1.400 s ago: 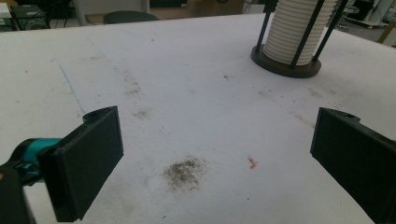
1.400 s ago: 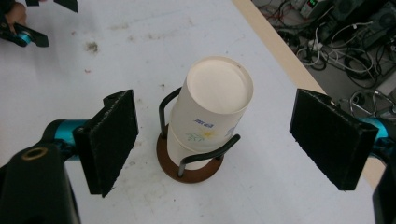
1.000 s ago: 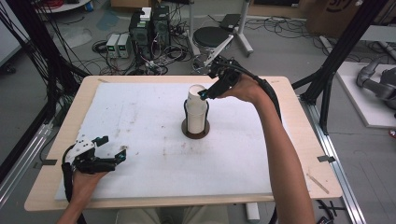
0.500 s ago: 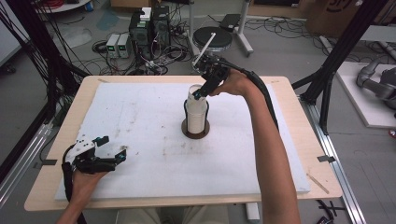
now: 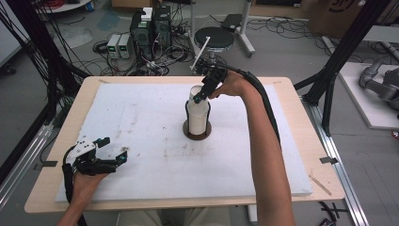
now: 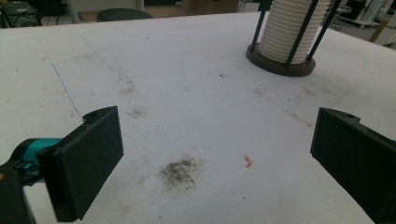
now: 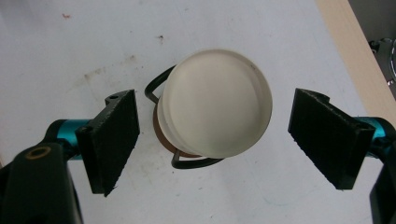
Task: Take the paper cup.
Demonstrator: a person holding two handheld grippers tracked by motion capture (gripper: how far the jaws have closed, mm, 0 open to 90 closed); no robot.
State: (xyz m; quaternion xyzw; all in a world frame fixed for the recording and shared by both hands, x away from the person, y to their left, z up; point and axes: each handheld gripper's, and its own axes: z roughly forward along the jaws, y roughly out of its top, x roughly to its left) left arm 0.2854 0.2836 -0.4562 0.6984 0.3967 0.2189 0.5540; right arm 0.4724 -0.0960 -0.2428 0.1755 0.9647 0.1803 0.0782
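You are working over a white foam sheet [image 5: 141, 122] that covers most of a pale wooden table [image 5: 291, 89]; the sheet is scuffed, with a grey smudge [image 6: 180, 170] and a small red fleck [image 6: 248, 161] just ahead of your left gripper. Near the middle of the sheet stands a tall stack of white ribbed discs [image 5: 198, 112] on a round dark-brown base [image 5: 196, 134], caged by thin black upright rods [image 6: 300, 35].

Your right gripper [image 5: 203, 92] points down over the top of that stack. In the right gripper view the round top disc [image 7: 217, 102] lies between the two black pads [image 7: 116, 135], with a clear gap on either side, so nothing is gripped; the jaws stand wide and have just been closing a little.

Your left gripper [image 5: 110, 153] rests low at the near left corner of the sheet, well apart from the stack, jaws spread wide over bare foam.

Beyond the table's far edge the grey floor holds tangled black cables [image 5: 141, 61], black computer cases [image 5: 150, 26], and a round black stool [image 5: 214, 37]. Black frame posts [image 5: 339, 61] rise at both sides.
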